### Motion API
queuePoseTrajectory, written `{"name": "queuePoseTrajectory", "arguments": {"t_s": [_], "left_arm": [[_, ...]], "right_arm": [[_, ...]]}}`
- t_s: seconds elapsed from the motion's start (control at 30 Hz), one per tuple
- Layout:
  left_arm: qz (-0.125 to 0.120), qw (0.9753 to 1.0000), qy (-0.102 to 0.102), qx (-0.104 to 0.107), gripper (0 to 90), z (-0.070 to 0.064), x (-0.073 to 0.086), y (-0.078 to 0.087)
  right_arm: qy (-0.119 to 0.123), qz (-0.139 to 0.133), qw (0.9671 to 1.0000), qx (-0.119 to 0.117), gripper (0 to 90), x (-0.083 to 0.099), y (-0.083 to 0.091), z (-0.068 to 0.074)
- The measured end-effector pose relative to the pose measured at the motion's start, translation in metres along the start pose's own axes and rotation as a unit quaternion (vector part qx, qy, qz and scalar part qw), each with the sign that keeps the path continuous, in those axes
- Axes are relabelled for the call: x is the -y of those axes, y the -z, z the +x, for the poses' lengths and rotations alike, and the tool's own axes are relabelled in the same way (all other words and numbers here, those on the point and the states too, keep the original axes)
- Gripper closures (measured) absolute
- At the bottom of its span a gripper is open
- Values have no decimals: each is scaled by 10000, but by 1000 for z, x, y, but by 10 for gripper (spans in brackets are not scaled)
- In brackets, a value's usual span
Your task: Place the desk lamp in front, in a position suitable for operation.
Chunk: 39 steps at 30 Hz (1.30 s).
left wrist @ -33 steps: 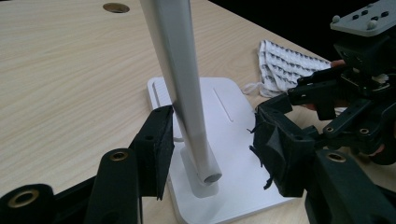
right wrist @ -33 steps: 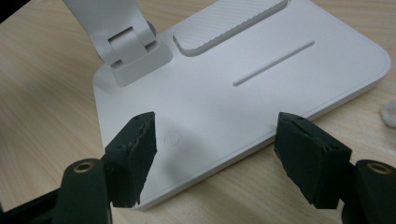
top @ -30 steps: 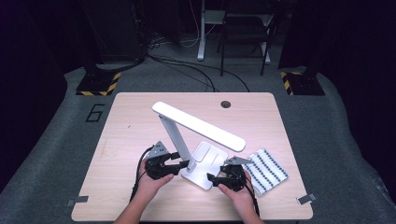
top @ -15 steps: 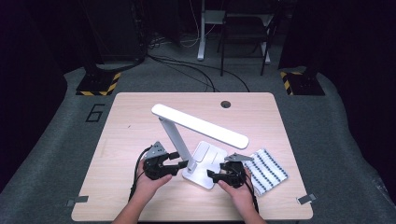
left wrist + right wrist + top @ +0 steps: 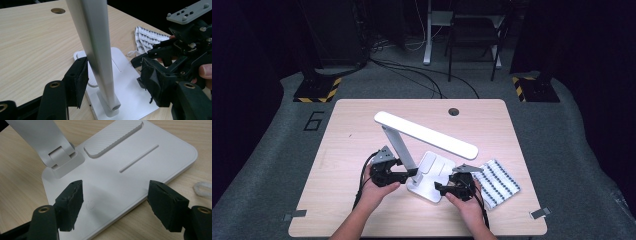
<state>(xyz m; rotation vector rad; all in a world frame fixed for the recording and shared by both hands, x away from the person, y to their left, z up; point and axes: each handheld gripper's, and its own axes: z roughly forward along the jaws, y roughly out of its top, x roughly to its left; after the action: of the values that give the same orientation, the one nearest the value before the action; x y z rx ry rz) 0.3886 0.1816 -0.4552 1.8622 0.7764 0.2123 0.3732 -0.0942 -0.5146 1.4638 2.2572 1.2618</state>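
Two grippers on one white desk lamp (image 5: 427, 145), mid-table toward the near edge of the light wood-grain table (image 5: 352, 125). Lamp is smooth matte plastic: flat rounded-rectangle base (image 5: 140, 162), slim squared arm (image 5: 96, 50) rising from a hinge block (image 5: 61, 157) at the base's near-left corner, long flat bar head (image 5: 427, 134) slanting toward the right edge. Base top has a ribbed raised pad (image 5: 113, 137), a thin straight groove (image 5: 138, 158) and a faint round power mark (image 5: 90, 205).

Left gripper (image 5: 404, 174): jaws spread wide, either side of the lamp arm just above the hinge. Left pad sits right against the arm, right pad clear of it; no grip. Pads are black foam, frayed at the edges.

Right gripper (image 5: 443, 189): jaws wide apart, hovering over the near end of the base by the power mark, nothing held.

Patterned white-and-dark cloth mask (image 5: 499, 182) lies flat near the right edge, just beside the base; its white ear loop (image 5: 203, 188) rests on the wood.

No containers on the table.
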Motion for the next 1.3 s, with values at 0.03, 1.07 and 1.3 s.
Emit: {"name": "queuePoseTrajectory", "arguments": {"t_s": [0.03,1.07,1.3], "left_arm": [[-13,10000,22,10,395,0,0,0],[-203,9997,-11,100,426,-12,27,48],[-238,9997,-6,61,451,-8,28,48]], "right_arm": [[10,0,10000,-6,282,0,0,0],[382,82,9987,-316,274,-3,-12,17],[382,71,9987,-323,280,-4,-15,19]]}}
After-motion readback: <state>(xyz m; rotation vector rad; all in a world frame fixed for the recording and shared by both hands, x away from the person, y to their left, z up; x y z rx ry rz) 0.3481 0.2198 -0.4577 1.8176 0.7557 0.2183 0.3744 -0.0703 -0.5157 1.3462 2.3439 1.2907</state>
